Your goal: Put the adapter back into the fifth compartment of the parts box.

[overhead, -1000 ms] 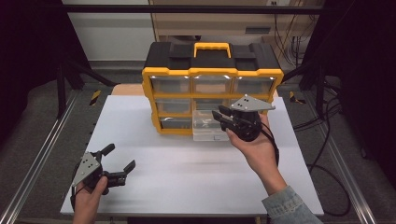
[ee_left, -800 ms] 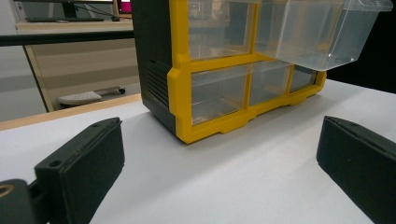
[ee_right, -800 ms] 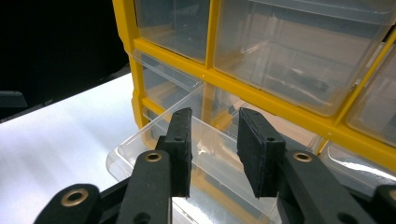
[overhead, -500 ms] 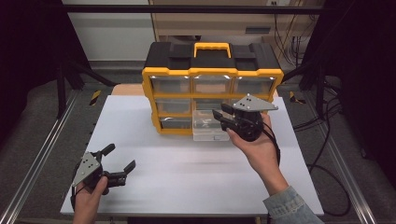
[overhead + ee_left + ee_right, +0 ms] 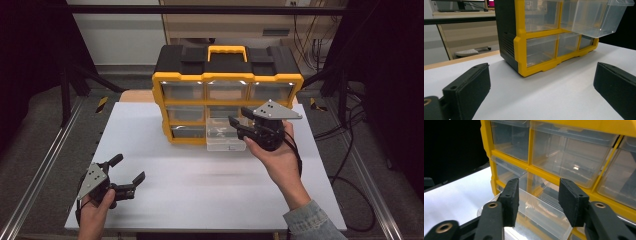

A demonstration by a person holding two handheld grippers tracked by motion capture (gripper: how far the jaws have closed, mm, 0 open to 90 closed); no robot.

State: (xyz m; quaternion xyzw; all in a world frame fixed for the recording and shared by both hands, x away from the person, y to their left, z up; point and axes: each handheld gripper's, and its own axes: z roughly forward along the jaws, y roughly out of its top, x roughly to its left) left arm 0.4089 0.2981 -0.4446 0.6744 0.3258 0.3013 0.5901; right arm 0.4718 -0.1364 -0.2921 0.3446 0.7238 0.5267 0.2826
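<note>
A yellow and black organizer (image 5: pixel 227 82) (image 5: pixel 524 50) (image 5: pixel 544 173) with clear drawers stands at the back of the white table (image 5: pixel 200 185). Its bottom middle clear drawer (image 5: pixel 225 140) (image 5: pixel 596 15) (image 5: pixel 541 210) is pulled out toward me. My right gripper (image 5: pixel 241 117) (image 5: pixel 537 192) hovers over that drawer's right side, pointing at the organizer's front. Its jaws have just been opening, and the pads (image 5: pixel 510 195) stand apart and press on nothing. My left gripper (image 5: pixel 127 168) (image 5: pixel 541 87) is open near the table's front left corner, with only bare table between its jaws.
Metal rails (image 5: pixel 45 165) run along both sides of the table. Cables (image 5: pixel 345 130) trail on the floor at the right. Black frame posts (image 5: pixel 65 85) stand behind the table's left corner. A yellow handle (image 5: pixel 227 50) tops the organizer.
The right gripper's jaws have spread wider over the pulled-out drawer. Both hands have kept their places, and the left gripper looks the same.
</note>
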